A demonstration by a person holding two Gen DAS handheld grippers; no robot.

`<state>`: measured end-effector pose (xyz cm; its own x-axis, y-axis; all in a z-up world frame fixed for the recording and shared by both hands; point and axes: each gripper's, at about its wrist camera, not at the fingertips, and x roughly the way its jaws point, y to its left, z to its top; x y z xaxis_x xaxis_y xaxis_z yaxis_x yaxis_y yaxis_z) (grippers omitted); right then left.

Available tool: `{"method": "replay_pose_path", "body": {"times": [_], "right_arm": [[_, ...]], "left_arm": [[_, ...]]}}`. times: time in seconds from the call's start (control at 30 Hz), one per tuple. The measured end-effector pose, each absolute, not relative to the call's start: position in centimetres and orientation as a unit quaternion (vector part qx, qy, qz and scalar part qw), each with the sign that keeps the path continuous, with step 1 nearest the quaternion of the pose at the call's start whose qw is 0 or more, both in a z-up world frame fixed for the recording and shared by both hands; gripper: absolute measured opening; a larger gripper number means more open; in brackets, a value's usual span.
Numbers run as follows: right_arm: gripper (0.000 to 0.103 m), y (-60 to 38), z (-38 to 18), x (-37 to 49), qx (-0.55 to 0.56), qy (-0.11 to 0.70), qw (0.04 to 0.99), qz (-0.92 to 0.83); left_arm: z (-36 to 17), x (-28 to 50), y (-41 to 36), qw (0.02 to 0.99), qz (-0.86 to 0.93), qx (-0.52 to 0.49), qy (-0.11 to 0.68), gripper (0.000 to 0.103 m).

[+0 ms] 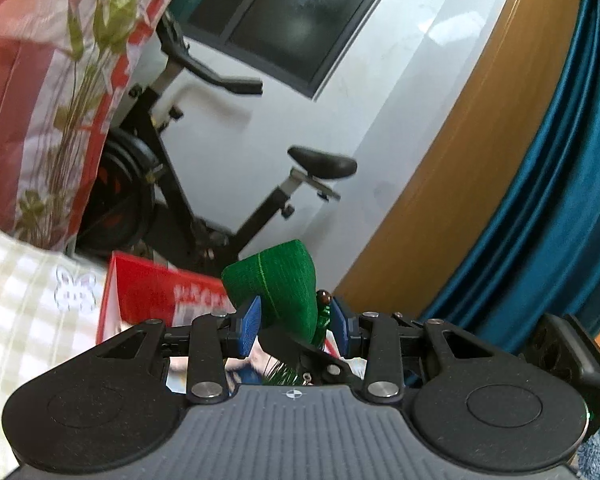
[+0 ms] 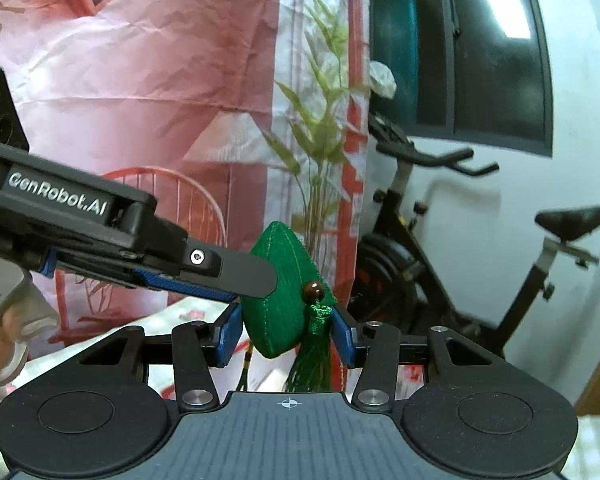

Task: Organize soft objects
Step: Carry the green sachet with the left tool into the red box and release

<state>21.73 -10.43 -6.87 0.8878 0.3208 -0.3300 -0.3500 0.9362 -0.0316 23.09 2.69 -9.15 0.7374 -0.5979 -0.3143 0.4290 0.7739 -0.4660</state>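
A green stuffed sachet [image 2: 278,292] with a brown bead [image 2: 313,290] and a green tassel [image 2: 312,360] hangs in the air between both grippers. My right gripper [image 2: 288,338] is shut on its lower part. My left gripper [image 2: 228,276] reaches in from the left in the right wrist view and closes on its upper left side. In the left wrist view the sachet [image 1: 276,284] sits between the blue pads of my left gripper [image 1: 296,322], with the right gripper's finger [image 1: 292,346] crossing below it.
A black exercise bike [image 1: 188,184] stands by the white wall; it also shows in the right wrist view [image 2: 440,240]. A red and white printed cloth [image 2: 160,80] hangs on the left. A red box [image 1: 160,300] lies on checked bedding [image 1: 28,300]. A blue curtain [image 1: 540,220] hangs on the right.
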Motion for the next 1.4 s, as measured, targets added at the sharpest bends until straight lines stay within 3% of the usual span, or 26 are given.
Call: {"method": "replay_pose_path", "body": {"times": [0.33, 0.77, 1.4], "right_arm": [[0.043, -9.5, -8.2, 25.8, -0.07, 0.161, 0.968, 0.179], [0.041, -11.0, -14.2, 27.8, -0.039, 0.267, 0.954, 0.132], [0.042, -14.7, -14.4, 16.9, 0.035, 0.263, 0.958, 0.111]], "left_arm": [[-10.0, 26.3, 2.1, 0.914, -0.284, -0.173, 0.232, 0.039], [-14.1, 28.6, 3.7, 0.912, -0.234, -0.149, 0.301, 0.039], [-15.1, 20.2, 4.2, 0.911, -0.219, -0.076, 0.341, 0.042]]}}
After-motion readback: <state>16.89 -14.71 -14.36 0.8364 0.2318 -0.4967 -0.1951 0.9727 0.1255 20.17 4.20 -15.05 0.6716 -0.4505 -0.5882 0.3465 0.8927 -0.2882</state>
